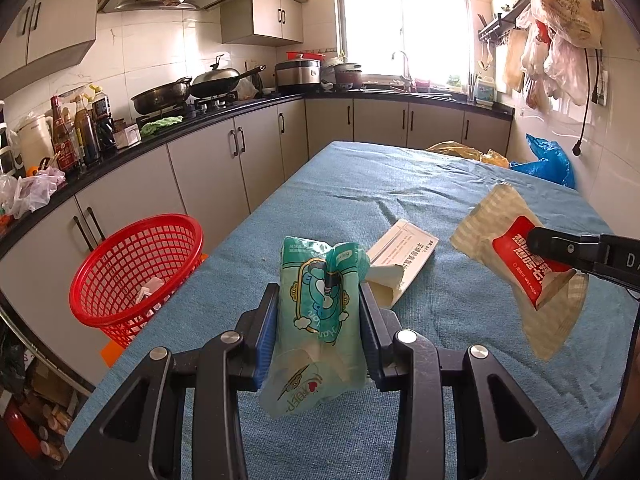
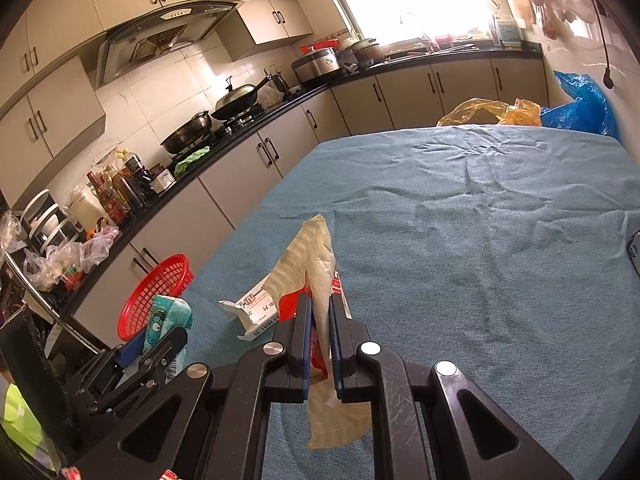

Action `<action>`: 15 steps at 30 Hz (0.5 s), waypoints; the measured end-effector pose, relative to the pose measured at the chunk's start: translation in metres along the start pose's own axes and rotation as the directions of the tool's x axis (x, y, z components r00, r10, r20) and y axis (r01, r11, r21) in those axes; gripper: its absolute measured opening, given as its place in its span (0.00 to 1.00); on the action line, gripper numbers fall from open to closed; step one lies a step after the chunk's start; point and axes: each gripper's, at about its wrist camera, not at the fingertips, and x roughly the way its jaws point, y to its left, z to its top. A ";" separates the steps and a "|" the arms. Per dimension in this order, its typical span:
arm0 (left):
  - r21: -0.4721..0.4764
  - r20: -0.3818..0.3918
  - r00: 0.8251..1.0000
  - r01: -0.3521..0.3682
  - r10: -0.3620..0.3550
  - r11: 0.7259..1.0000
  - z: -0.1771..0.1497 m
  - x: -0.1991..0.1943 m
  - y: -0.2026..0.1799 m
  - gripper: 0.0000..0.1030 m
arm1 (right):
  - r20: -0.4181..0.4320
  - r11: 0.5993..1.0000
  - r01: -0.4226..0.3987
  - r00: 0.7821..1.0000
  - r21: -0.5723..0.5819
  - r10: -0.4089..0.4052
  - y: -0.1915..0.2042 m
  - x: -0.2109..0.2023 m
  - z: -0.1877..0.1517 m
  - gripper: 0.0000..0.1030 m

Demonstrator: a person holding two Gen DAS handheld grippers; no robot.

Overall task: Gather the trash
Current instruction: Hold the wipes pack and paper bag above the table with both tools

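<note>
Covering the table (image 2: 500,240), blue cloth (creased) w/ kitchen counter (image 1: 224,114) alongside.

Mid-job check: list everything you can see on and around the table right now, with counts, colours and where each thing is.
teal wrapper: 1, teal and white, clamped in the left gripper above the table
striped wrapper: 1, beige stripes with a red label, clamped in the right gripper above the table
paper box: 1, white, opened, lying on the cloth behind the teal wrapper
basket: 1, red mesh, beside the table's left edge, white scrap inside
tablecloth: 1, blue, covering the table
plastic bags: 2, yellow and blue, at the table's far end
woks: 2, dark, on the stove
bottles: several, dark, on the left counter
left gripper: 1, black, blue pads
right gripper: 1, black, blue pads
</note>
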 end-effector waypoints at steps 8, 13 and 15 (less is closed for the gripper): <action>-0.002 0.000 1.000 0.000 0.000 1.000 0.000 0.000 0.000 0.35 | 0.003 1.000 -0.003 1.000 -0.001 0.003 0.001 -0.002 0.001 0.09; -0.004 0.001 1.000 -0.004 0.004 1.000 -0.001 0.000 0.001 0.35 | 0.002 1.000 -0.003 1.000 -0.001 0.003 0.000 -0.002 0.001 0.09; -0.005 0.003 1.000 -0.004 0.004 1.000 -0.002 -0.001 0.001 0.35 | 0.002 1.000 -0.003 1.000 -0.001 0.003 0.000 -0.002 0.001 0.09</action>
